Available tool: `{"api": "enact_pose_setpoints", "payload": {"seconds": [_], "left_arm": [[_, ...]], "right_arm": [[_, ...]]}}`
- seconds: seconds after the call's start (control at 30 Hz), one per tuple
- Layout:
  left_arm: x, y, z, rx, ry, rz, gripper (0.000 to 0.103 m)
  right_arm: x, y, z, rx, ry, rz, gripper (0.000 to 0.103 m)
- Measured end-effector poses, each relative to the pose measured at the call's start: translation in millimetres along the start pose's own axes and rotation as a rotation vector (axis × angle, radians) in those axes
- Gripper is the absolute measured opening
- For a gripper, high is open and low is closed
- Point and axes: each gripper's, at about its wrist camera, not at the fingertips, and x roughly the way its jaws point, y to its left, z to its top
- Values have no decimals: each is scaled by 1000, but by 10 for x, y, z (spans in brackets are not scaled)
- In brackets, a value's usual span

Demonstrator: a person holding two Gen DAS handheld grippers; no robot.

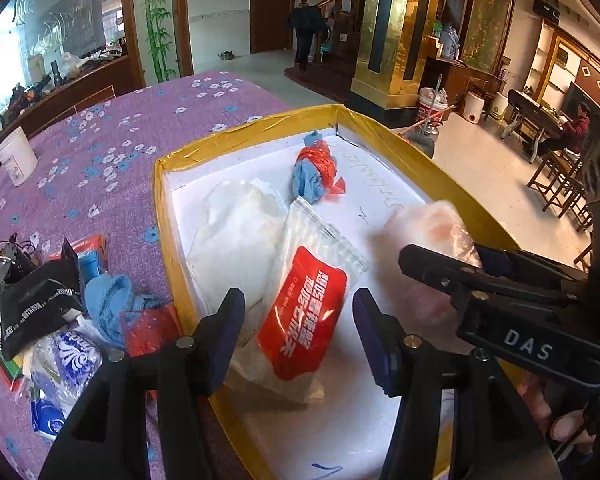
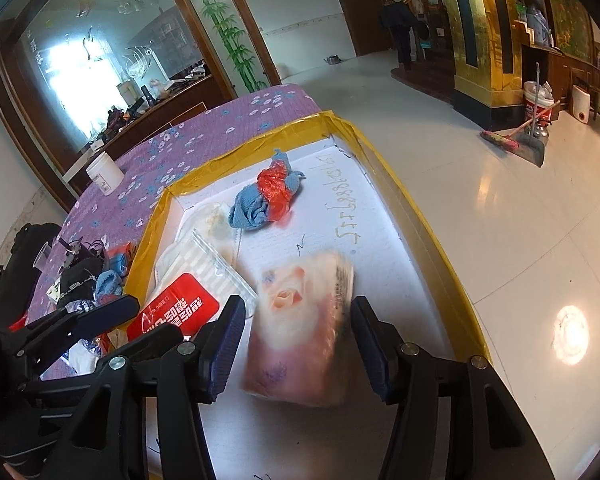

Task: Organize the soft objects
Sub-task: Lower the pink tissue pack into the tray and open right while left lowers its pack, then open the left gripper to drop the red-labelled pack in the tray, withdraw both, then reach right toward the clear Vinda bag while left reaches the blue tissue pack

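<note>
Purple tablecloth (image 1: pixel 100 152); yellow-rimmed tray (image 2: pixel 420 216) holds red pouch (image 1: pixel 300 312), pink pack (image 2: pixel 300 332), blue cloth (image 2: pixel 252 208).

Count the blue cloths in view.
2. One cloth, wrapped in red plastic, lies at the tray's far end; another lies in the pile on the table left of the tray. The pile may hide more.

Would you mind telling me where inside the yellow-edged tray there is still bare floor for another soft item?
Bare floor lies along the tray's right wall, from the blue and red cloth bundle past the handwriting to the pink tissue pack. The left side is crowded: the red and white pouch overlaps the white bag. The pile outside on the purple cloth is packed.
</note>
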Motion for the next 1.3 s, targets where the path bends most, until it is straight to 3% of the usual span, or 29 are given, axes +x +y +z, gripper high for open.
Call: {"api": "enact_pose_setpoints", "payload": {"seconds": [0.17,0.3,0.73,1.1,1.3], "left_arm": [[-132,-25,-26,12,-27,-5,66],[-245,-27,-49,20,-42,-16,68],[-701,237,-158,-23,-124,-26,72],[-1092,906,-428,-129,-173,18,72],[-1290,1496,-739,-224,-192,100,75]], "right_arm": [[-56,15,-4,8,-16,7,65],[-192,40,5,9,-57,8,73],[-389,422,11,-28,-104,72,74],[-356,1024,-113,-150,-69,142,74],[-252,1378,-219,-225,-22,212,74]]}}
